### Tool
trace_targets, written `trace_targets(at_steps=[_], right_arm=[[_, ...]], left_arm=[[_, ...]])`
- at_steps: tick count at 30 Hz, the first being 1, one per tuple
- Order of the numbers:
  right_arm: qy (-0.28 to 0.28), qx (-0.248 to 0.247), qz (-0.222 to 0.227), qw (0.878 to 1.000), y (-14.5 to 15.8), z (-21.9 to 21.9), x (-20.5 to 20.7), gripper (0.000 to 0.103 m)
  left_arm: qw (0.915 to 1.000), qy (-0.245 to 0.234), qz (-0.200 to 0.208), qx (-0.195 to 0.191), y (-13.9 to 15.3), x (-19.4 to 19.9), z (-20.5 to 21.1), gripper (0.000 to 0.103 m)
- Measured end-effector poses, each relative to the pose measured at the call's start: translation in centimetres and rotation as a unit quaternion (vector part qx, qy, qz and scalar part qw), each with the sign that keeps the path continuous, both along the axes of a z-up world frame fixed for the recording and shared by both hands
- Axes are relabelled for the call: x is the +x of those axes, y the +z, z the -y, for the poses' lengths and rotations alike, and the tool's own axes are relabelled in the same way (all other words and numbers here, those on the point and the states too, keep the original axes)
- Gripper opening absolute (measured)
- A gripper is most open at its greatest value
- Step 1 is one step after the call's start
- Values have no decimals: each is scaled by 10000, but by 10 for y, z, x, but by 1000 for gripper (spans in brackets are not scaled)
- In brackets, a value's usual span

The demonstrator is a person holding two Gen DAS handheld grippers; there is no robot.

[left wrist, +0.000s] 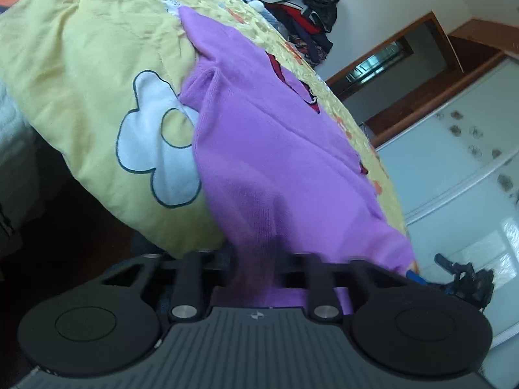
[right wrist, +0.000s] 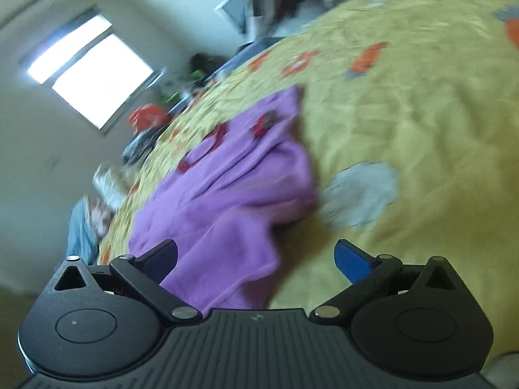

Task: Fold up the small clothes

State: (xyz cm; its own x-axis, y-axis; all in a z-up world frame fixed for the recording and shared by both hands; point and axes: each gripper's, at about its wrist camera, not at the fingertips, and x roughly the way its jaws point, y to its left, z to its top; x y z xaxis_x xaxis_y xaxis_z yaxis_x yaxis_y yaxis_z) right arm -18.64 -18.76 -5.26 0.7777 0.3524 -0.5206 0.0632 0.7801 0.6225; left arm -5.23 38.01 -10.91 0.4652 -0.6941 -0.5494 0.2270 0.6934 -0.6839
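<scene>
the soft, limp purple garment (left wrist: 259, 136) lay on the yellow bedspread (left wrist: 81, 81), left tongs (left wrist: 256, 269) clenched on its near hem, right tongs (right wrist: 256, 259) spread wide over it, best pinched at the hem corners

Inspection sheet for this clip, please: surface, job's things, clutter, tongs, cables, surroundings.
Surface: yellow quilt with a white cloud patch and orange patches, wrinkled.
Job's things: purple garment spread on the quilt, red print on it, near edge drawn into the left tongs.
Clutter: heap of clothes at the far end of the bed.
Tongs: left tongs shut on the purple garment; right tongs open, over the garment's edge.
Cables: nothing seen.
Surroundings: window, wooden door frame; right view blurred.
</scene>
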Motion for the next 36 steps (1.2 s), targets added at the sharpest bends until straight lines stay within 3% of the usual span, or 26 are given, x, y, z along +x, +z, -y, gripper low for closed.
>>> trace_targets(at_steps=[2, 4, 8, 10, 11, 12, 15, 20, 24, 30, 32, 34, 35, 36], right_arm=[[22, -166, 13, 9999, -5, -15, 4, 103], [79, -280, -26, 9996, -12, -28, 8, 103], [116, -433, 83, 9990, -18, -44, 11, 103], [238, -789, 59, 9966, -17, -54, 14, 81], [250, -770, -7, 9967, -20, -55, 16, 28], [278, -616, -164, 9976, -25, -55, 23, 6], [316, -330, -57, 9989, -27, -55, 21, 6], [392, 782, 734, 9935, -2, -43, 12, 5], [253, 1465, 1143, 9823, 18, -25, 19, 5], [-254, 1261, 1624, 9783, 51, 28, 23, 5], [-436, 888, 1540, 9831, 50, 45, 22, 6], [-329, 383, 957, 9941, 34, 56, 34, 11], [-300, 316, 517, 9977, 21, 61, 42, 30], [-413, -99, 143, 9990, 14, 61, 45, 69]], left_arm=[[9995, -131, 205, 205, -2, -2, 4, 67], [9992, -272, 181, 237, -9, -2, 4, 74], [9984, -273, 231, 443, -24, -4, 12, 81], [9995, -246, 129, 165, -33, -2, 12, 62], [9995, -251, 118, 143, -37, -2, 14, 33], [9994, -274, 79, 214, -38, -2, 17, 17], [9990, -405, 108, 172, -34, -8, 24, 7], [9977, -250, 527, -339, -1, -26, 13, 6], [9929, -151, 919, -742, 33, -11, 15, 6], [9869, -68, 1448, -702, 77, 28, 28, 6], [9872, -48, 1532, -438, 79, 35, 32, 6], [9936, -43, 1088, -285, 59, 50, 30, 6], [9954, -54, 929, -208, 45, 53, 31, 7], [9967, 1, 815, -56, 38, 54, 31, 12]])
